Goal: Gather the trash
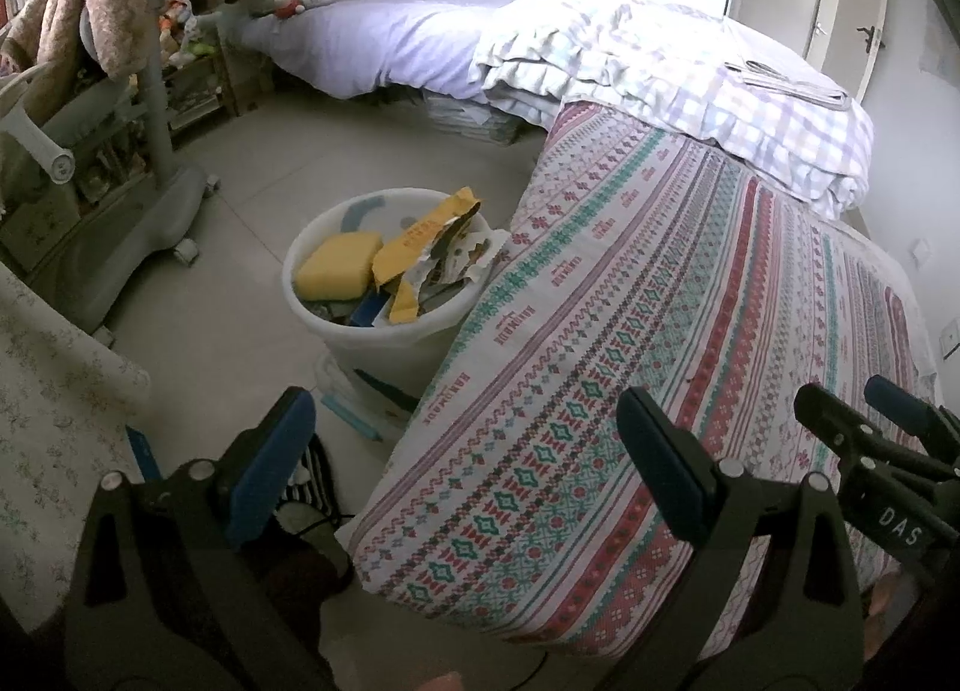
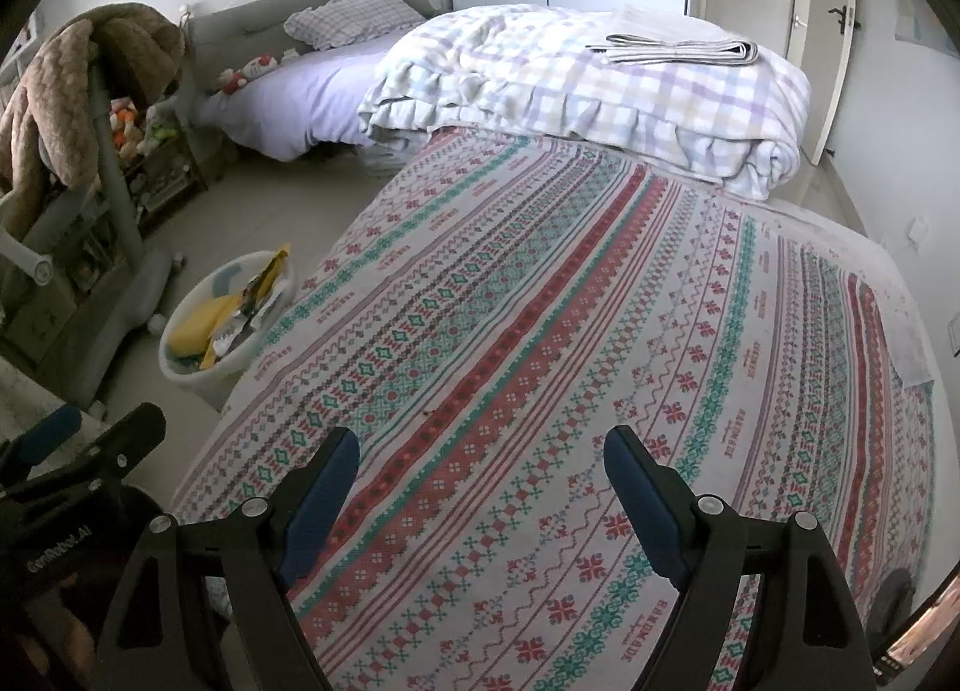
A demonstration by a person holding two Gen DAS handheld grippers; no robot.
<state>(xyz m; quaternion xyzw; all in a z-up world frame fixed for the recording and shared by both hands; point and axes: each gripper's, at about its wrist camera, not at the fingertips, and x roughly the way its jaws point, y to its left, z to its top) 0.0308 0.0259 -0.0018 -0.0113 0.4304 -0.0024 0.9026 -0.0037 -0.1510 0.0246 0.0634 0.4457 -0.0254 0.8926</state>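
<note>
A white trash bin stands on the floor against the patterned bed's left edge. It holds a yellow sponge, a torn yellow envelope and several paper scraps. My left gripper hovers over the near corner of the patterned bedspread, jaws wide apart and nothing between them. My right gripper hangs above the same bedspread, also open and empty. Each gripper shows at the edge of the other's view: the right one, the left one.
A folded checked quilt with a folded newspaper on top lies at the far end. A second bed with a lilac sheet, a chair draped with a brown fleece and a cluttered shelf ring the grey floor.
</note>
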